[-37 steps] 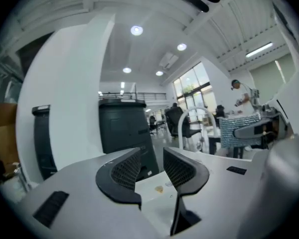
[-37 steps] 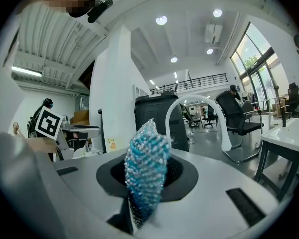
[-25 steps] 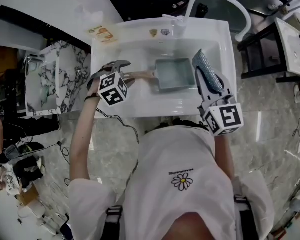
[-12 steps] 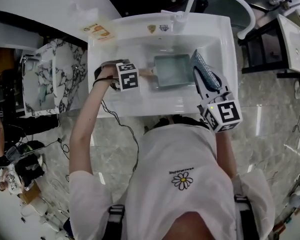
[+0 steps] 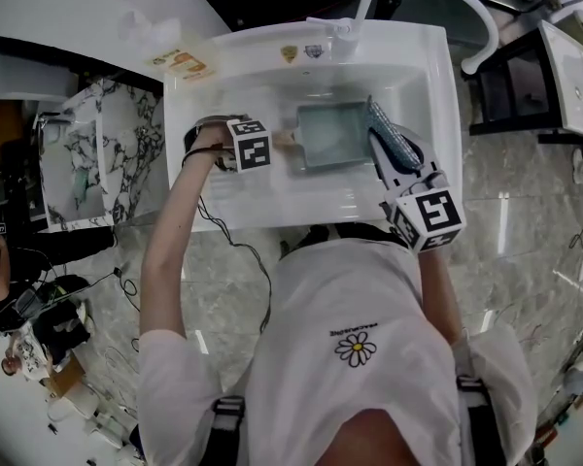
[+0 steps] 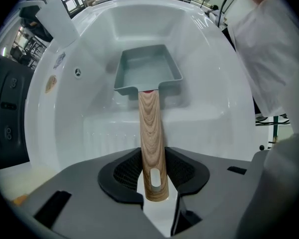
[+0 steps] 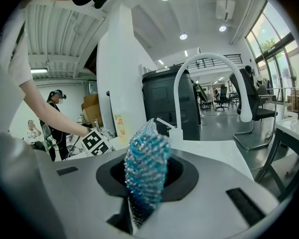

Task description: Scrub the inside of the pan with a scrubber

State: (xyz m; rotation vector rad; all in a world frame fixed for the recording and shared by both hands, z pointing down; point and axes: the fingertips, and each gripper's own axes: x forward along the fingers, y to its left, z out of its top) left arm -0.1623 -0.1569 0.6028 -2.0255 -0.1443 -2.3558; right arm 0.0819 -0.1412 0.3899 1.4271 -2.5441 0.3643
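In the basin of a white sink [image 5: 437, 95] lies one grey pan [image 6: 147, 71]. The jaws of the left gripper [image 6: 152, 172] have just been closing onto its single wooden handle [image 6: 150, 133], likely to steady it. At the sink's right side the right gripper [image 7: 149, 180] pinches one blue scrubber [image 7: 142, 158], seemingly ready to scrub.

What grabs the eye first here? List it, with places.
A grey square pan lies in the white sink. Its light wooden handle sits between the jaws of the left gripper, which have just been closing and press on it. The right gripper holds a sparkly blue mesh scrubber, which in the head view lies over the pan's right edge.
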